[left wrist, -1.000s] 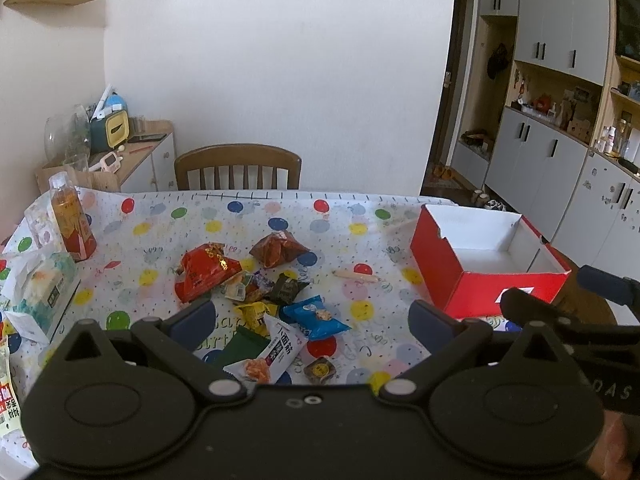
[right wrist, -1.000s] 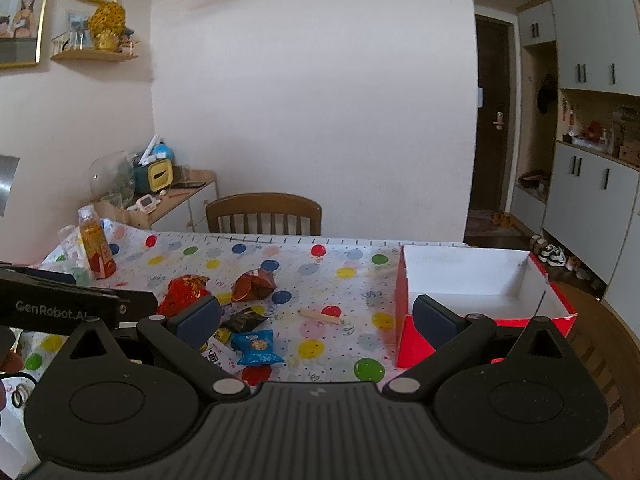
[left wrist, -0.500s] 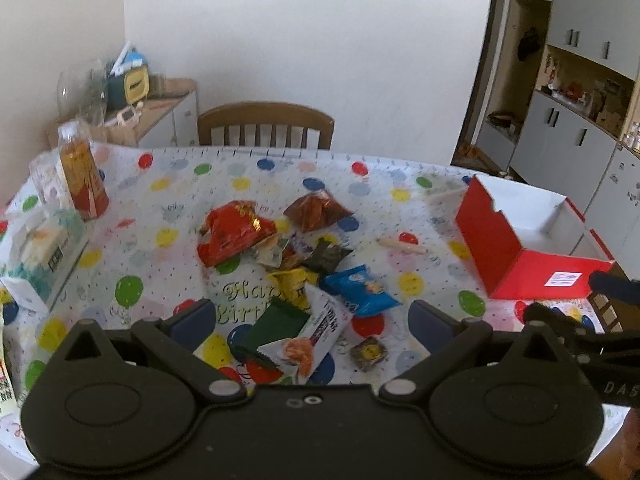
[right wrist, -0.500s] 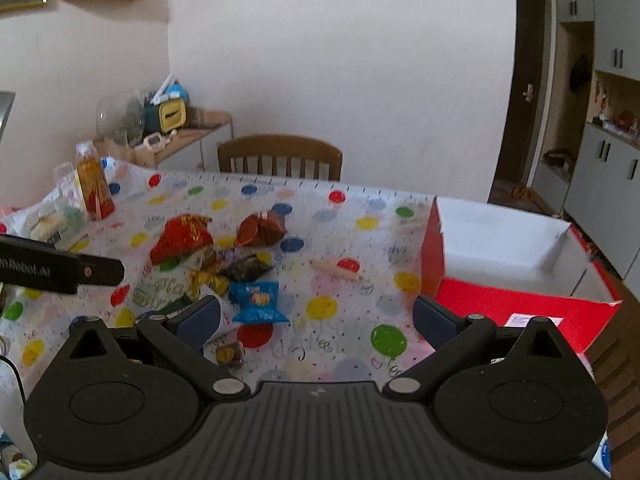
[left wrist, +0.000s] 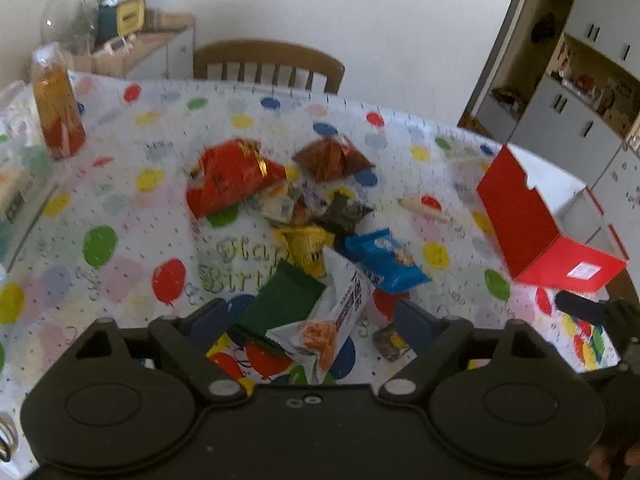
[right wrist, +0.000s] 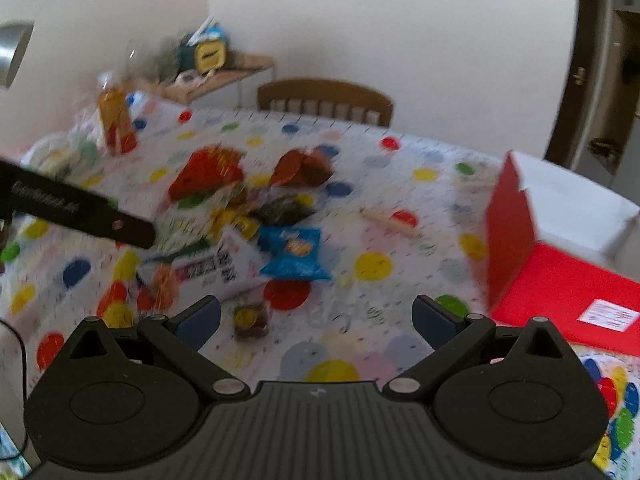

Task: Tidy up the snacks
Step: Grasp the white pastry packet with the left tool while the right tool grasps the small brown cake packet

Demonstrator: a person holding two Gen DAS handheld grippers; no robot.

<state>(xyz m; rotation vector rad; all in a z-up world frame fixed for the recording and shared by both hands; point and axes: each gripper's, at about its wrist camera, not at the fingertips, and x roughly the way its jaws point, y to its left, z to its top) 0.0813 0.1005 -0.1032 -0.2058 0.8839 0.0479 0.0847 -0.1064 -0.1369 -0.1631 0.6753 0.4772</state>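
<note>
The left gripper hangs over the near edge of the snack pile with its jaws spread wide and nothing between the pads; a white packet and a dark green packet lie in the gap below it. The right gripper is likewise wide apart and empty, with a small brown sweet on the cloth just inside its left finger. From the left view, a blue packet lies at 1 o'clock, a large red bag at 11 o'clock and a brown bag at 12 o'clock. The red box stands open at 2 o'clock, apart from the pile, on the balloon-print tablecloth
</note>
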